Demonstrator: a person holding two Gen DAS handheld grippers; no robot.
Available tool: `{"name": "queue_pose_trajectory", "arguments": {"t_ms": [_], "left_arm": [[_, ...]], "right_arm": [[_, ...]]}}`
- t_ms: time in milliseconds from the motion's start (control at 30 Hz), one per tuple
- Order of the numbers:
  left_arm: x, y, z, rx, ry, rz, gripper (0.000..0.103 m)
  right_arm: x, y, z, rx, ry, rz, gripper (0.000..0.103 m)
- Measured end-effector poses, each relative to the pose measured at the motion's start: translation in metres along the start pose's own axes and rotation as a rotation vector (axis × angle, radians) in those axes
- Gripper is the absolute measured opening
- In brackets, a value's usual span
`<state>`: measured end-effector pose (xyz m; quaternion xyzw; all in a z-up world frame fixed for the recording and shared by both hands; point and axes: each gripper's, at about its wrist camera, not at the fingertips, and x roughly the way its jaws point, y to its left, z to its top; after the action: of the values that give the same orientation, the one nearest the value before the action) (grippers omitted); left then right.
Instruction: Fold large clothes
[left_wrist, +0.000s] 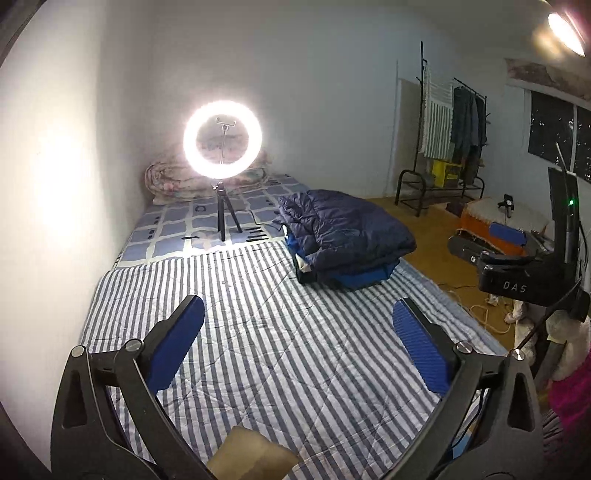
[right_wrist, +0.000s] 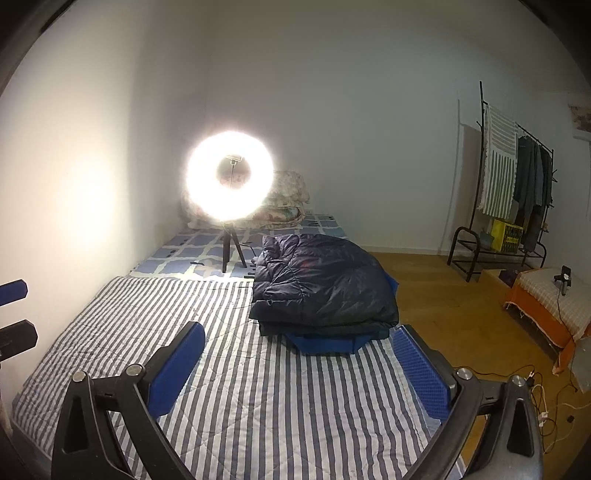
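Jacket stack (right_wrist: 325, 291) folded on striped bedspread (right_wrist: 236, 369); both grippers agape, empty; "DAS" on right gripper (left_wrist: 513, 286).

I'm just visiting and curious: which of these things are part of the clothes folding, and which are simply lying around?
Part of the job:
- folded navy jacket atop the blue garment
- striped quilt
- left gripper, open
- right gripper, open

Just lying about:
- ring light
- floral bedding
- clothes rack

A folded down jacket (right_wrist: 325, 288) lay at frame centre on a striped quilt (right_wrist: 229, 369), stacked on other folded garments (right_wrist: 328, 343). Behind it to the left stood a ring light (right_wrist: 231, 177) on a tripod, with rolled bedding (right_wrist: 284, 203) behind. A clothes rack (right_wrist: 517, 192) stood at the right edge.
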<state>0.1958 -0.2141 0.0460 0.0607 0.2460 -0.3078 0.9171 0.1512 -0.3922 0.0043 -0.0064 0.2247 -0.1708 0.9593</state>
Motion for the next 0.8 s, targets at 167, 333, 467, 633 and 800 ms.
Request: {"name": "queue_pose_trajectory", "arguments": {"t_ms": [167, 333, 467, 633, 800], "left_arm": [[0.0022, 0.0013, -0.0024, 0.005, 0.006, 0.010, 0.103], [0.0041, 0.0013, -0.0050, 0.006, 0.012, 0.024, 0.103], [0.0068, 0.0015, -0.0063, 0.008, 0.017, 0.029, 0.103], [0.0085, 0.0004, -0.0090, 0.017, 0.021, 0.032, 0.103], [0.0086, -0.0001, -0.0099, 0.017, 0.020, 0.030, 0.103]], "right_arm": [[0.0039, 0.0030, -0.0039, -0.003, 0.012, 0.003, 0.103], [0.0052, 0.0031, -0.0047, -0.005, 0.011, -0.001, 0.103], [0.0055, 0.0029, -0.0053, -0.002, 0.009, 0.001, 0.103], [0.0072, 0.0027, -0.0069, 0.002, 0.016, 0.003, 0.103], [0.0071, 0.0008, -0.0067, 0.006, 0.016, 0.004, 0.103]]}}
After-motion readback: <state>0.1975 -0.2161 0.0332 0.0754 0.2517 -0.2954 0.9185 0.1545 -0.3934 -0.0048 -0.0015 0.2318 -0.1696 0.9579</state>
